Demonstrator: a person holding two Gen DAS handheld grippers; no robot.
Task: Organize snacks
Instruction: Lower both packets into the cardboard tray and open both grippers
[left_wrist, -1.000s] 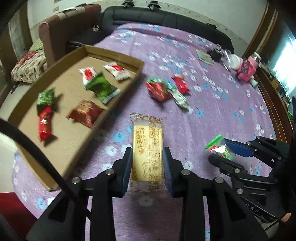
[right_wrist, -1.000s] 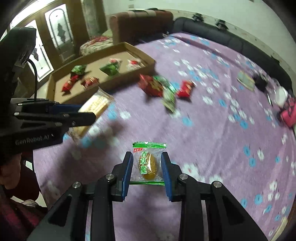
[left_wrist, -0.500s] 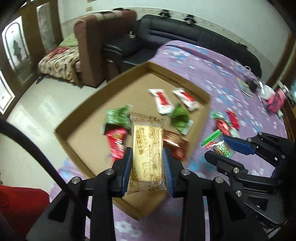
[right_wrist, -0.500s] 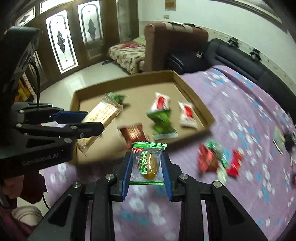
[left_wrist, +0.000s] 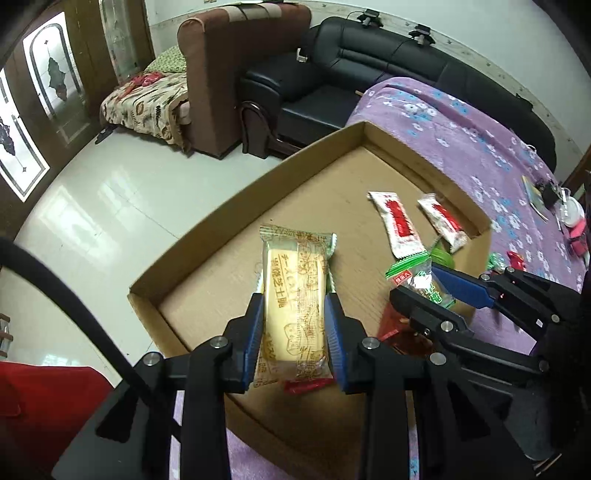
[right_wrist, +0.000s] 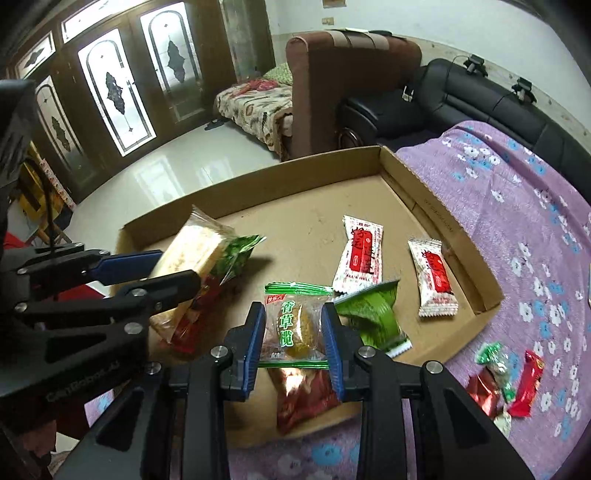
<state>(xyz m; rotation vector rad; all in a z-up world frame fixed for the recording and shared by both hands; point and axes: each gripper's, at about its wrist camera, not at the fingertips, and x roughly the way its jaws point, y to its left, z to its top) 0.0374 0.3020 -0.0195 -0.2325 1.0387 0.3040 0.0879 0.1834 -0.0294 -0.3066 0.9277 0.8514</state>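
Two tools hang over the box, each loaded. The left tool (left_wrist: 294, 325) is closed narrow on a tan biscuit pack (left_wrist: 293, 295), gripped at its lower half with the top standing free above the near-left part of the box (left_wrist: 236, 206). The right tool (right_wrist: 293, 334) is clamped on a small clear packet with green ends (right_wrist: 293, 325), held over the near middle of the box.

Below them on the cardboard floor lie two white-and-red packets (right_wrist: 360, 254) toward the far right, a green packet (right_wrist: 373, 314) just beside the right tool, and a dark red packet (right_wrist: 303, 391) under it. Out on the purple bedspread (right_wrist: 517, 221), near right, a few loose sweets (right_wrist: 506, 376) wait.

The step in hand looks like the drop-off: both snacks are carried over the box but not yet released. Next, each tool should lower toward a bare patch of cardboard and open, the left one toward the emptier far-left area, so nothing lands on other packets.
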